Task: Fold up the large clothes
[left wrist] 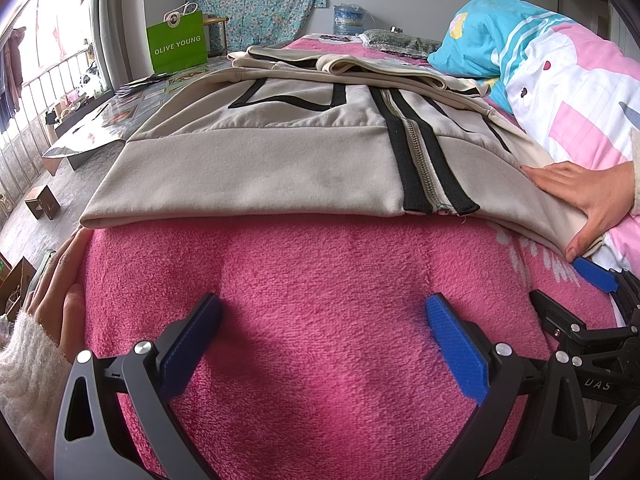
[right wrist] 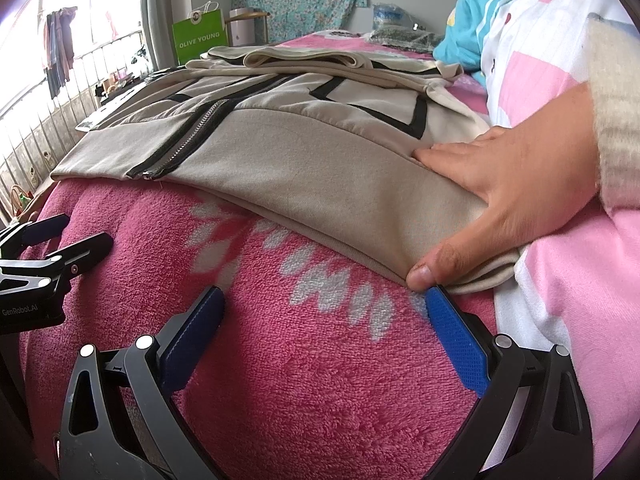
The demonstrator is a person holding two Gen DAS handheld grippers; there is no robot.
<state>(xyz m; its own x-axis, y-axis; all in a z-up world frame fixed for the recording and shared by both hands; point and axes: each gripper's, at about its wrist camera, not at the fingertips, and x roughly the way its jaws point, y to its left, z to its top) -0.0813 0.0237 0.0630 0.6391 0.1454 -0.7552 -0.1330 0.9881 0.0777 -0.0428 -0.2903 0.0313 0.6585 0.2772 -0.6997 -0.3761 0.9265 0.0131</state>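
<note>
- Blue-padded left claw [left wrist: 322,344] fills the bottom of the left wrist view, spread wide and holding nothing, resting over the pink blanket [left wrist: 320,280].
- Right claw [right wrist: 322,340] at the bottom of the right wrist view is equally wide and empty; its right fingertip sits just beside a thumb.
- Beige jacket [left wrist: 260,152] lies across mid-frame on the blanket, zipped, sleeves folded on top; its far end is hard to make out.
- One hand [right wrist: 508,188] presses the jacket's right corner, its wrist cut off by a sleeve.
- Another hand [left wrist: 60,280], lower left, is partly hidden behind the blanket edge.
- Green bag [left wrist: 178,42] stands upper left.
</note>
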